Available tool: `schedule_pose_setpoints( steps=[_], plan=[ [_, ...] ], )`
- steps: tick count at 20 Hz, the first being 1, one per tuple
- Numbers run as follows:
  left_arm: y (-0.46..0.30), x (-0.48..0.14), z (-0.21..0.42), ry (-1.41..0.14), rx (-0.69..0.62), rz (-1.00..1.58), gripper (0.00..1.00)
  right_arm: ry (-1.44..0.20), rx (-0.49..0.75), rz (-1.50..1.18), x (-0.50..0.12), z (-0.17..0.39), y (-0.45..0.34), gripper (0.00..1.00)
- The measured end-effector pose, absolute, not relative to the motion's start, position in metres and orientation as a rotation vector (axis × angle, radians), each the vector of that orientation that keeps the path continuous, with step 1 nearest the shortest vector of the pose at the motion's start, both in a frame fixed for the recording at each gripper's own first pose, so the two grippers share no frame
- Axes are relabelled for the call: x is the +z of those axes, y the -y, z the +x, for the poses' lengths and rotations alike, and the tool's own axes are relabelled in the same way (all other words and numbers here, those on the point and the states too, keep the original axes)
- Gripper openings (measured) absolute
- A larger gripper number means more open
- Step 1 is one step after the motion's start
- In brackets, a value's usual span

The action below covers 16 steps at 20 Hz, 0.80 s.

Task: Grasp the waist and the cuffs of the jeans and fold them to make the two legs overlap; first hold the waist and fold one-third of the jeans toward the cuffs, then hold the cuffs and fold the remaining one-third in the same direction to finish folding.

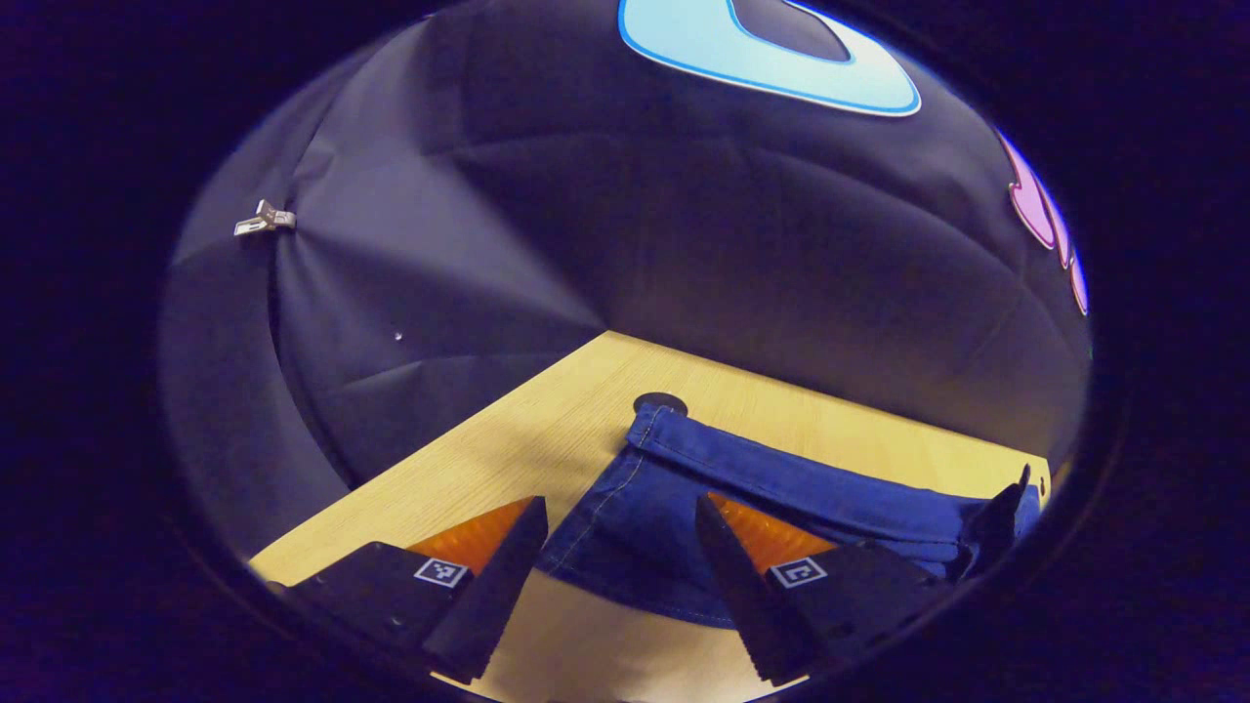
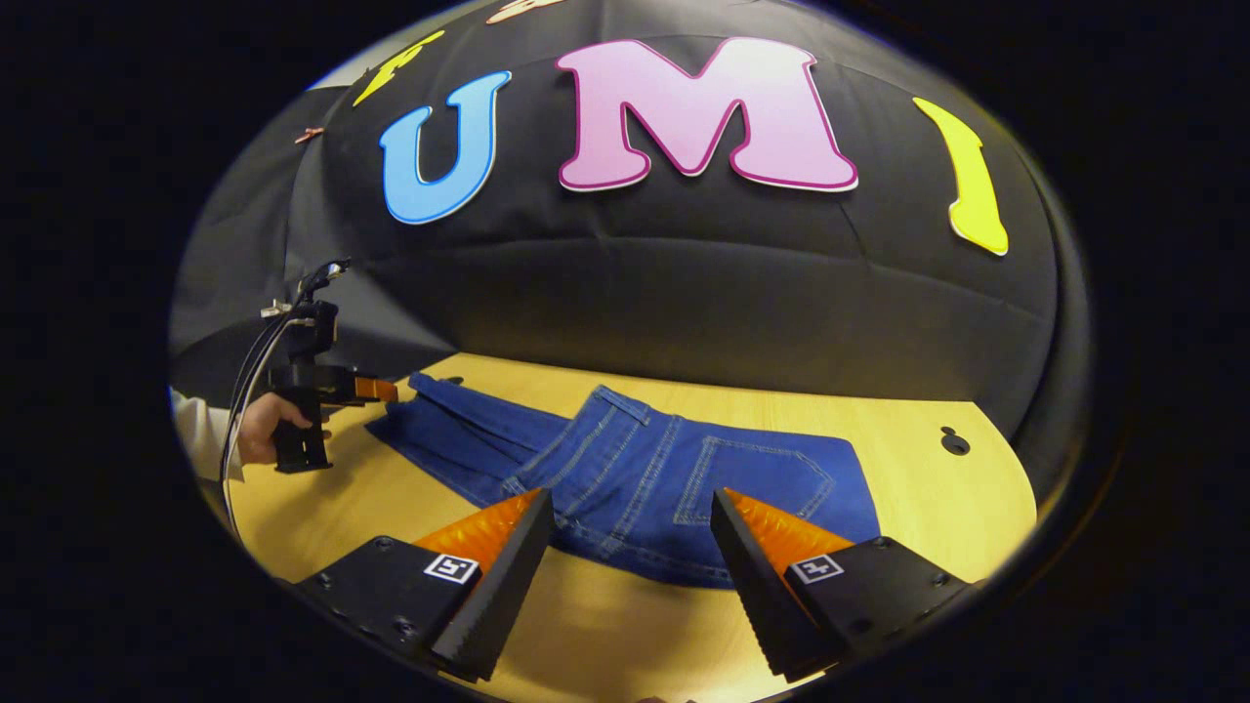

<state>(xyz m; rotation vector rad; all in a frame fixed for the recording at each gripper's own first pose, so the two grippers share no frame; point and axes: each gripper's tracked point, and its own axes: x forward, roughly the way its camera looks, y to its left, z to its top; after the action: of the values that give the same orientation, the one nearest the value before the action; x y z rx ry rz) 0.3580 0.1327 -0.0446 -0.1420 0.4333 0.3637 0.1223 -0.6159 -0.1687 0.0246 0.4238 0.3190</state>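
Note:
Blue jeans (image 2: pixel 635 469) lie flat on the wooden table (image 2: pixel 937 517), waist end with one back pocket near me, legs running off to the left. In the right gripper view my right gripper (image 2: pixel 633 498) is open just short of the waist edge, nothing between its fingers. Farther left a hand holds the left gripper (image 2: pixel 376 389) at the cuff end. In the left gripper view the left gripper (image 1: pixel 620 508) is open, its fingers straddling the corner of the jeans (image 1: pixel 674 488) cuff hem without pressing on it.
The booth's black cloth wall stands close behind the table on the far sides. A small round hole (image 2: pixel 954 441) sits in the tabletop right of the waist, another hole (image 1: pixel 660 402) just beyond the cuff. Bare wood (image 2: pixel 625 625) lies under my fingers.

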Motion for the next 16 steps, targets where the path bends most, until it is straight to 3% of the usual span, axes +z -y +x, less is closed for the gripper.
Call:
schedule_pose_setpoints(
  steps=[7, 14, 16],
  plan=[
    [-0.144, -0.062, 0.356, -0.493, 0.381, -0.134, 0.99, -0.56, 0.269, 0.039, -0.216, 0.095, 0.641, 1.0],
    [-0.139, -0.064, 0.347, -0.553, 0.277, -0.145, 0.82, -0.593, 0.244, 0.045, -0.228, 0.094, 0.645, 1.0],
    [-0.131, -0.057, 0.351, -0.534, 0.227, -0.213, 0.45, -0.587, 0.235, 0.042, -0.225, 0.096, 0.655, 0.99]
  ],
)
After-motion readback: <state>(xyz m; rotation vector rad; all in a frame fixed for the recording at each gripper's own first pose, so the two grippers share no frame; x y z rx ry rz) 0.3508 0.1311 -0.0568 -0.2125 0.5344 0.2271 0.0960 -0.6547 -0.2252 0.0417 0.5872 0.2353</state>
